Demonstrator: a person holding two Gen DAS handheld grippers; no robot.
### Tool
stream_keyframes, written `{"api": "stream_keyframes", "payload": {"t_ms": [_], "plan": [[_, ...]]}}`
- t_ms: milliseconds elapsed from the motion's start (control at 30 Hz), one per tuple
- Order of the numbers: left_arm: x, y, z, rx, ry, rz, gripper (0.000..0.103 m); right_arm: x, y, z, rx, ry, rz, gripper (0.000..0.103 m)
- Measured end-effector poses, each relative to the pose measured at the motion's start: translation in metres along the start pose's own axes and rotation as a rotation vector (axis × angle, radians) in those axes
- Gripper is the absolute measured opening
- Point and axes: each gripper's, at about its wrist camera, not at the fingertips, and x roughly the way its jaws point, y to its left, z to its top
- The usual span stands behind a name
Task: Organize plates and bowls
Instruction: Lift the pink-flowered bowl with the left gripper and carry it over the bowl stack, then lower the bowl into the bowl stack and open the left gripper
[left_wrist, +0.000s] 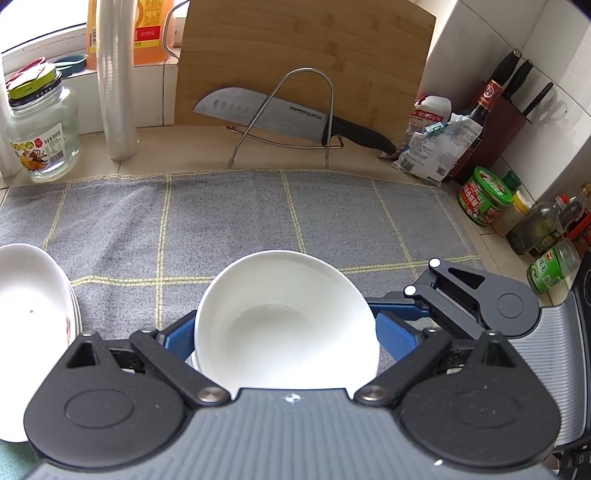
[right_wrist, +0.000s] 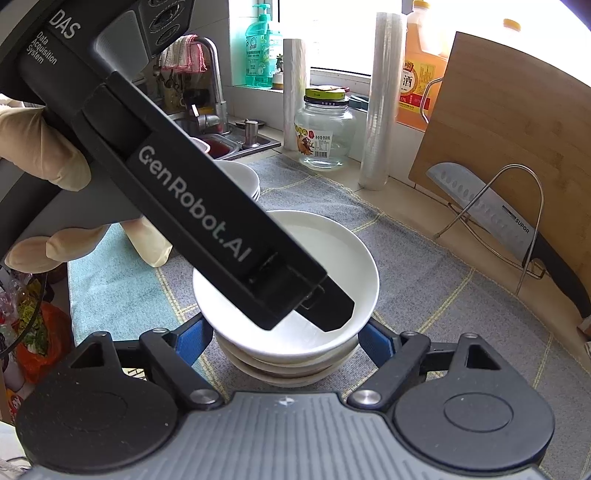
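Bowls stacked on grey cloth, both hand-held grippers on stack.
Left hand-held gripper (left_wrist: 284, 341) pinching top white bowl (left_wrist: 284, 325); right hand-held gripper (right_wrist: 286, 341) pinching bowl stack (right_wrist: 286, 363), about 3 bowls; second pile of plates (left_wrist: 33, 314) at left.

White bowl (left_wrist: 284, 317) on a grey cloth (left_wrist: 229, 218) with yellow grid lines, blue pads (left_wrist: 397, 338) beside it

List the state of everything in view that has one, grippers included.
left gripper: shut on top bowl
top bowl: empty, sitting on bowl stack
right gripper: shut on bowl stack
bowl stack: nested, pads on both sides
glass jar: lid on, empty
cutting board: stood upright
knife: leaning on cutting board
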Motion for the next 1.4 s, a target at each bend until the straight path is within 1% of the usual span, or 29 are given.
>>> {"api": "stream_keyframes", "payload": {"t_ms": [467,500,533,600,667,800,933,967,1033,1100,1200,1400], "plan": [[0.004,0.004,0.000,-0.012,0.005,-0.015,0.097,0.002,0.002,0.000,-0.008,0.005,-0.010,0.089],[0.005,0.005,0.000,-0.010,0.004,-0.014,0.097,0.002,0.002,0.000,-0.006,0.005,-0.007,0.090],[0.005,0.005,0.000,-0.007,0.002,-0.005,0.097,0.002,0.001,0.000,-0.001,0.005,0.000,0.093],[0.004,0.007,0.000,-0.003,-0.008,0.005,0.097,0.002,0.000,0.000,0.013,-0.001,0.024,0.103],[0.001,0.008,0.000,-0.004,-0.021,-0.002,0.098,-0.001,0.000,0.000,0.020,-0.019,0.035,0.103],[-0.006,0.009,0.000,0.008,-0.046,0.013,0.098,-0.004,0.001,-0.001,0.018,-0.024,0.035,0.103],[-0.016,0.013,-0.001,-0.005,-0.081,0.020,0.098,-0.013,0.003,0.001,0.016,-0.064,0.031,0.103],[-0.019,0.014,-0.002,-0.011,-0.097,0.017,0.098,-0.015,0.004,0.002,0.013,-0.076,0.035,0.103],[-0.025,0.014,-0.003,-0.014,-0.129,-0.018,0.098,-0.017,0.005,0.004,0.008,-0.086,0.036,0.103],[-0.027,0.010,-0.001,0.002,-0.138,-0.026,0.098,-0.017,0.007,0.005,-0.003,-0.088,0.026,0.103],[-0.019,0.003,0.002,0.033,-0.133,-0.033,0.098,-0.016,0.009,0.004,-0.008,-0.083,0.026,0.103],[0.001,0.005,0.005,0.018,-0.104,-0.062,0.098,-0.020,0.011,-0.001,0.001,-0.078,0.005,0.103]]}}
